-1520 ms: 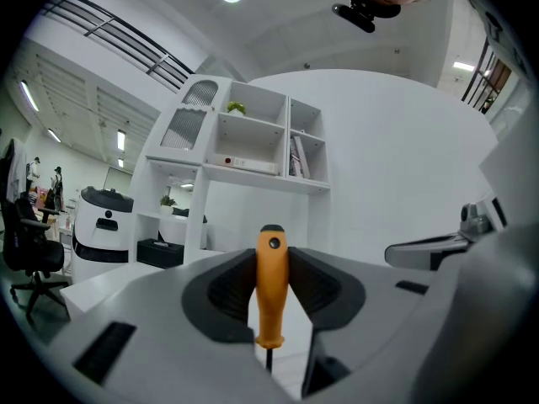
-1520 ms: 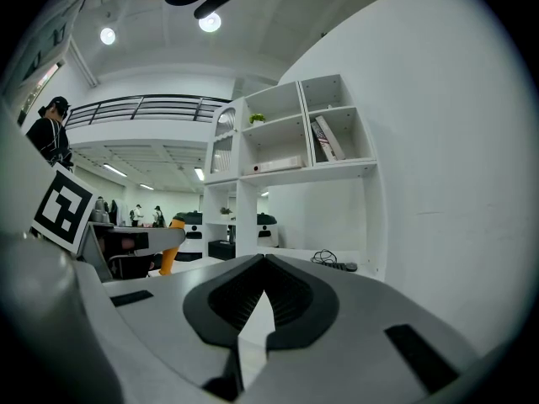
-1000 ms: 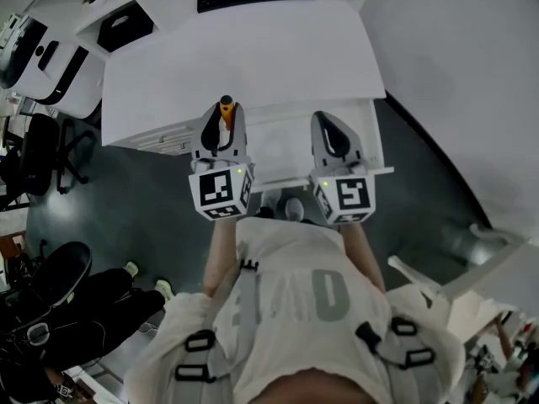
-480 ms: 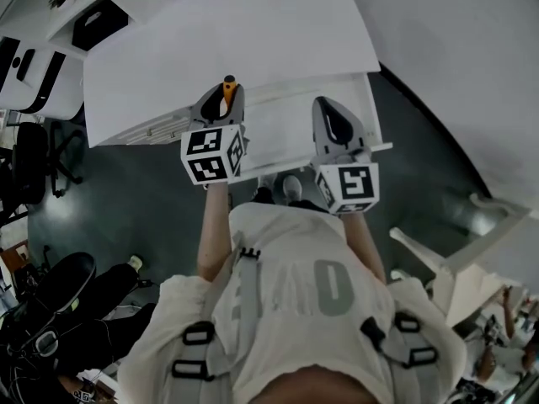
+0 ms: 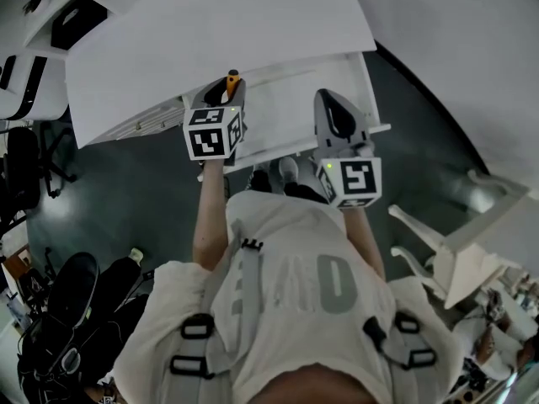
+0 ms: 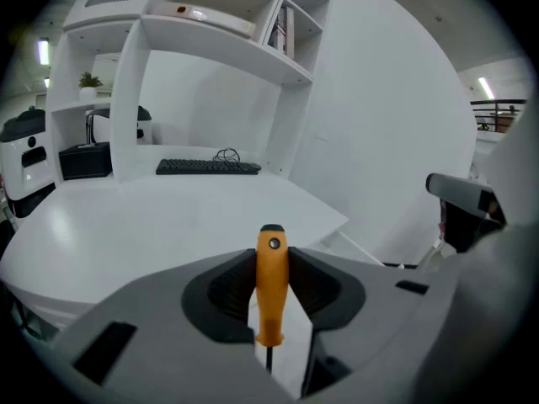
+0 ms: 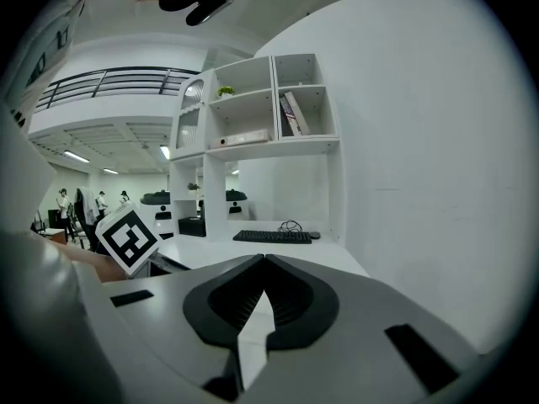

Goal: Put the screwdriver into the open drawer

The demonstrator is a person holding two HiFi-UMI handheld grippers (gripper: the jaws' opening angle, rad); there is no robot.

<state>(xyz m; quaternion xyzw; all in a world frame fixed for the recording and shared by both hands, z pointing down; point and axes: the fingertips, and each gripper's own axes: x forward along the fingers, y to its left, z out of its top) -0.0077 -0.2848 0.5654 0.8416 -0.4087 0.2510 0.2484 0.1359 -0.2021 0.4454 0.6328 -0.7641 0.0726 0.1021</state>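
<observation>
**A:** 2 grippers in the head view; what is each one doing?

**B:** The left gripper (image 5: 226,99) is pinching the screwdriver (image 5: 232,79); its pads (image 6: 232,289) press on both sides of the orange handle, whose black-capped end stands up above the jaws, while the thin dark shaft runs down between them. The right gripper (image 5: 337,118) carries nothing; its own view shows the jaw tips pressed together.

**A:** And where does the screwdriver sit against the drawer?

**B:** The open drawer (image 5: 282,120) juts out from under the white tabletop (image 5: 219,32), toward the person; the screwdriver hangs in the left gripper over the drawer's left end, just by the tabletop's front edge. The right gripper hovers over the drawer's right end, near its front panel; the 2 grippers are well apart.

**A:** Anything else around?

**B:** A black keyboard (image 6: 207,167) lies at the back of the tabletop, with a white shelf unit (image 6: 215,32) rising behind it. The person's light shirt (image 5: 295,284) fills the lower part of the head view; the floor (image 5: 126,192) is dark grey.
</observation>
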